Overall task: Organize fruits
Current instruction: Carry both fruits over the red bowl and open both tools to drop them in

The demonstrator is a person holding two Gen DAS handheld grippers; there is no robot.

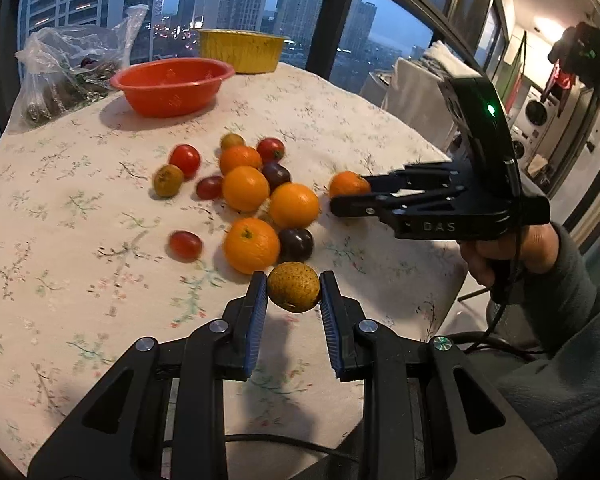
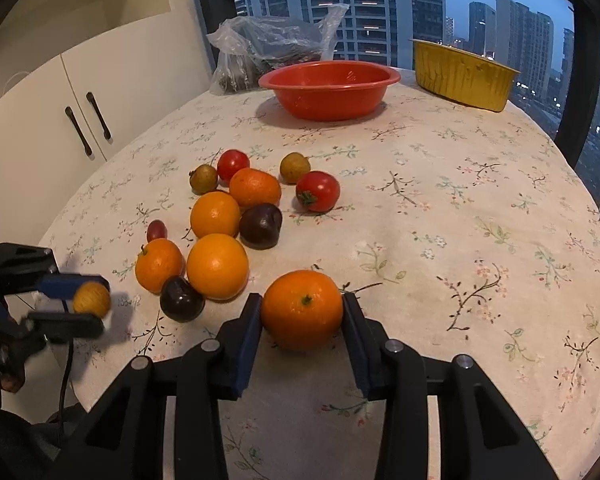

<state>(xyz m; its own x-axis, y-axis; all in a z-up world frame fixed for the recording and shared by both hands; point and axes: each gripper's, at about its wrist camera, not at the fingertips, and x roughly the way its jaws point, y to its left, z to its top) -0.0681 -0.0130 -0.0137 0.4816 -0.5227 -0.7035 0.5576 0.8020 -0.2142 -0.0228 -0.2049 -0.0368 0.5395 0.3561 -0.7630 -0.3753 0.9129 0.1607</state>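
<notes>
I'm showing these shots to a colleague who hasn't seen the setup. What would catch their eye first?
The heap of fruit mid-table. Each gripper is closed on one piece: the left gripper on a small brownish fruit near the front edge, the right gripper on an orange. Behind stand a red bowl and a yellow tub, by the window.

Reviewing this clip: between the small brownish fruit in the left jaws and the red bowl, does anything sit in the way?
Yes. The fruit pile lies on the tablecloth between the held brownish fruit and the red bowl. The fruit looks lifted, so carrying it over should clear them.
</notes>
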